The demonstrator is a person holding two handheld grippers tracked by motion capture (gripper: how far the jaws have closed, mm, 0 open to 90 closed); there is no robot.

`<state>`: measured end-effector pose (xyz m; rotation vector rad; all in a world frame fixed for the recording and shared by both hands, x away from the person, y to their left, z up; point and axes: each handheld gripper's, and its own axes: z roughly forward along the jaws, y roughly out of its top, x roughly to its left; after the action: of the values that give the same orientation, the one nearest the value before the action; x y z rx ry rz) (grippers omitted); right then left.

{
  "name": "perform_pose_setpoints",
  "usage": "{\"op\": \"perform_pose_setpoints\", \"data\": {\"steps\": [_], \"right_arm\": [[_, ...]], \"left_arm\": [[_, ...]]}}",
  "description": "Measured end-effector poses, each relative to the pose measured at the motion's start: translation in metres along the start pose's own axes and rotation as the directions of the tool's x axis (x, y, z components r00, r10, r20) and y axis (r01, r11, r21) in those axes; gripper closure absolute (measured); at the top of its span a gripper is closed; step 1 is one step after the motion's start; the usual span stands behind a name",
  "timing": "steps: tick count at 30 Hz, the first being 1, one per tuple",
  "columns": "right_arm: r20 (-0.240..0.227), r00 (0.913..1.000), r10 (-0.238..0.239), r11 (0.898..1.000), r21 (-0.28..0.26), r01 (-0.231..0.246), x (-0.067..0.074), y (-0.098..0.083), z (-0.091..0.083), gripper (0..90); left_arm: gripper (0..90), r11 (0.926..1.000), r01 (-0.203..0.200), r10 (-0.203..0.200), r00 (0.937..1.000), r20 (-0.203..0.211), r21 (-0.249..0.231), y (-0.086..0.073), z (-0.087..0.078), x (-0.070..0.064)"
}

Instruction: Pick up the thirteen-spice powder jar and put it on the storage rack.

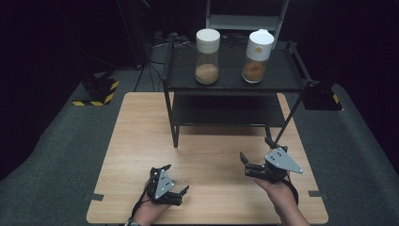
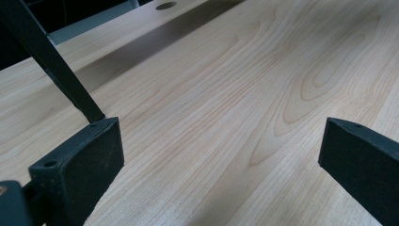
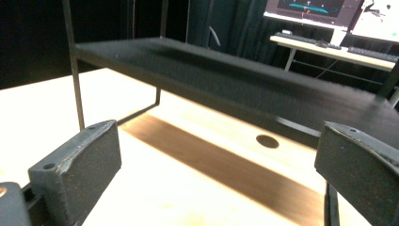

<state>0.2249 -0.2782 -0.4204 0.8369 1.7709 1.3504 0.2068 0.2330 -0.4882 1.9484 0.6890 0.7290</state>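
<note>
Grippers sit in front of the black shelf (image 1: pixel 235 75), both with jaws spread and gripping nothing: left gripper (image 1: pixel 177 179) well short of it, right gripper (image 1: pixel 256 148) near its front leg. Two jars (image 1: pixel 207 56) stand on its top.

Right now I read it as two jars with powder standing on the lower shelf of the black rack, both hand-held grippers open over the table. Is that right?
Not quite. The two jars, one with a cream lid and one with a white spouted lid, stand on the top shelf of the black rack, as the high view shows. The rest holds: the left hand-held gripper and right hand-held gripper are open over the table.
</note>
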Motion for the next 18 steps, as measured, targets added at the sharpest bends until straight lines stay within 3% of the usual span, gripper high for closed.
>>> {"op": "perform_pose_setpoints", "data": {"steps": [18], "right_arm": [[0.017, 0.9999, -0.002, 0.992, 0.123, 0.0, 0.011, -0.048, 0.002, 0.0]], "left_arm": [[0.9, 1.0, -0.002, 0.002, 1.0, -0.001, 0.005, 0.001, 0.0, 0.0]]}}
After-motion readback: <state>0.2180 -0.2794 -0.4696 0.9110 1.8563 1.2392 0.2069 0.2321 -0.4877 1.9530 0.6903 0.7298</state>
